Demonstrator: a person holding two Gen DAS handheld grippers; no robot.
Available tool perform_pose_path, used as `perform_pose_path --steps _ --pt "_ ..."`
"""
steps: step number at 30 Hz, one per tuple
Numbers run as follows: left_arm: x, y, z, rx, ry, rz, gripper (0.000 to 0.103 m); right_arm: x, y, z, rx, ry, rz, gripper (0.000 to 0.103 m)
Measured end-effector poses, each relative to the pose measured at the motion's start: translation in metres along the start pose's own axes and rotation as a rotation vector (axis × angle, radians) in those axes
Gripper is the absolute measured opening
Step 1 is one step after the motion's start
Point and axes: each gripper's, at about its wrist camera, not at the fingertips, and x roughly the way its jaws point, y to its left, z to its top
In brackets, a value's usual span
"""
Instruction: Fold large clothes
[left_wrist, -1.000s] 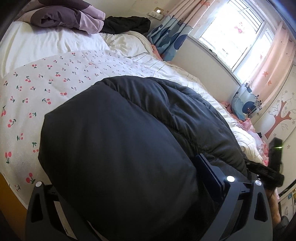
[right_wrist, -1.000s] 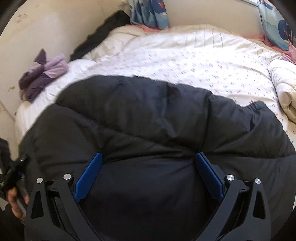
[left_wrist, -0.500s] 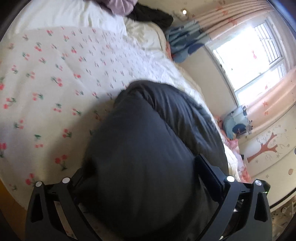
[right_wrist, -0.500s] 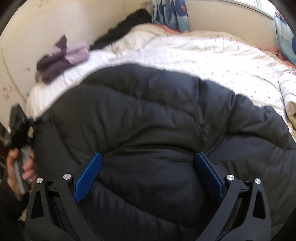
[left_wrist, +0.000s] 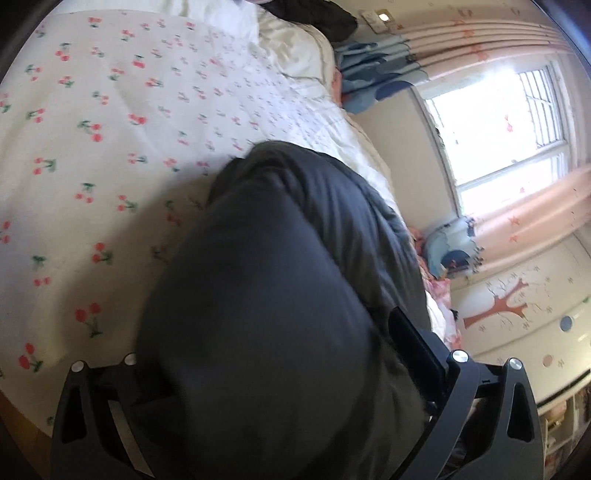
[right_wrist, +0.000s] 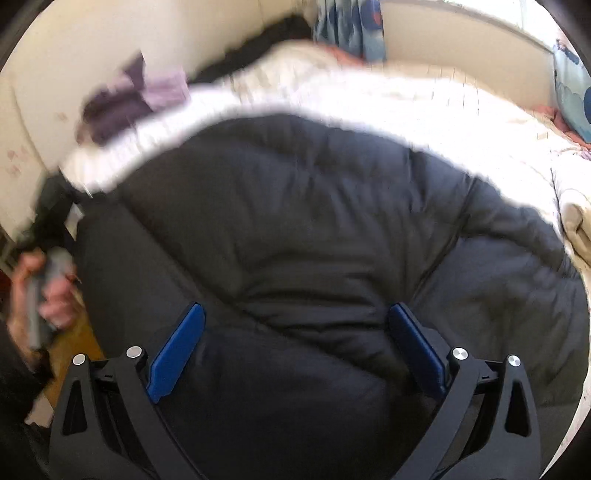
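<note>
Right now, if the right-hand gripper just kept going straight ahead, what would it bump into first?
The black puffy jacket. It already fills the space between the open jaws of the right gripper, and its bulk lies directly ahead. The bed's white quilt comes only beyond it, though depth is hard to judge.

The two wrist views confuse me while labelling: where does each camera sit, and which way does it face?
Left wrist: on the left gripper, facing across the cherry-print quilt toward the window; its fingers show.
Right wrist: on the right gripper, facing the wall; blue fingers and the person's other hand show.
Shared: the black padded coat.
</note>
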Motion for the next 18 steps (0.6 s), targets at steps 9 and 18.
perform_pose_path --steps 9,18 --pt "-0.004 -0.017 -0.001 0.088 0.009 -0.04 0.052 -0.01 -0.009 -0.033 0.099 -0.03 -0.054 0.097" --pt "0.007 0.006 0.006 -0.069 0.039 -0.054 0.075 -0.017 -0.027 -0.042 0.15 -0.041 -0.059 0.097"
